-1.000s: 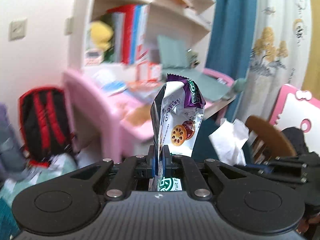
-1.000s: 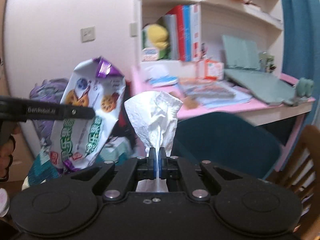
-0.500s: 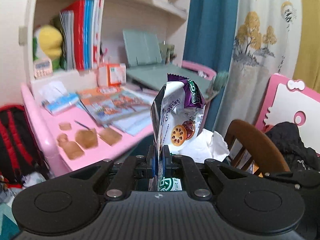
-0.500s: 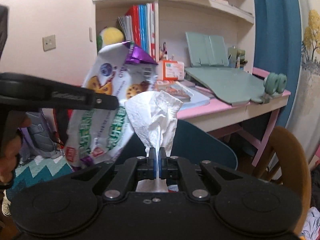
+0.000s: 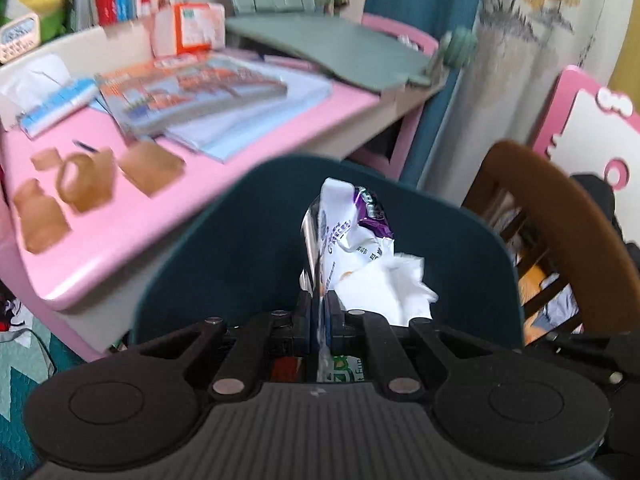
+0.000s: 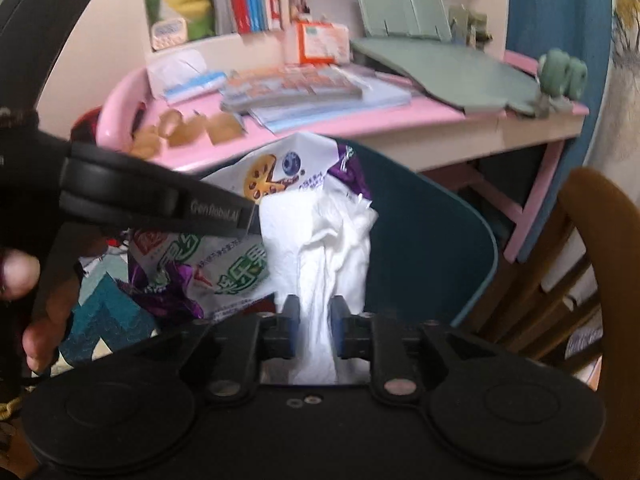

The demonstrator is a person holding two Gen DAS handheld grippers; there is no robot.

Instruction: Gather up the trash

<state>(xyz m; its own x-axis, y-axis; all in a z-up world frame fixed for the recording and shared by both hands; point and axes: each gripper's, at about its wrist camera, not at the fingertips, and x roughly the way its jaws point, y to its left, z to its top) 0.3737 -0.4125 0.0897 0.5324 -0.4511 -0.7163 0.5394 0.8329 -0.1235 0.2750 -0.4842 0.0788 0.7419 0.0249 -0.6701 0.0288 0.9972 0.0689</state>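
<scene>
The left gripper (image 5: 319,314) pinches the snack wrapper (image 5: 344,232) upright for dropping. At its three o'clock, the right gripper (image 6: 313,328) has just been parting around the tissue (image 6: 320,264), likely releasing it over the teal chair (image 6: 424,240).

1. The left wrist view sits just behind the left gripper (image 5: 319,312) and looks forward and downward along its fingers, close to the snack wrapper (image 5: 344,236) between them
2. The right wrist view looks the same way from behind the right gripper (image 6: 313,320), the white tissue (image 6: 332,248) between its fingers
3. Both views share the teal chair back (image 5: 240,240) just ahead of the fingers and the pink desk (image 5: 120,216) beyond; the left gripper crosses the right view left of the fingers
</scene>
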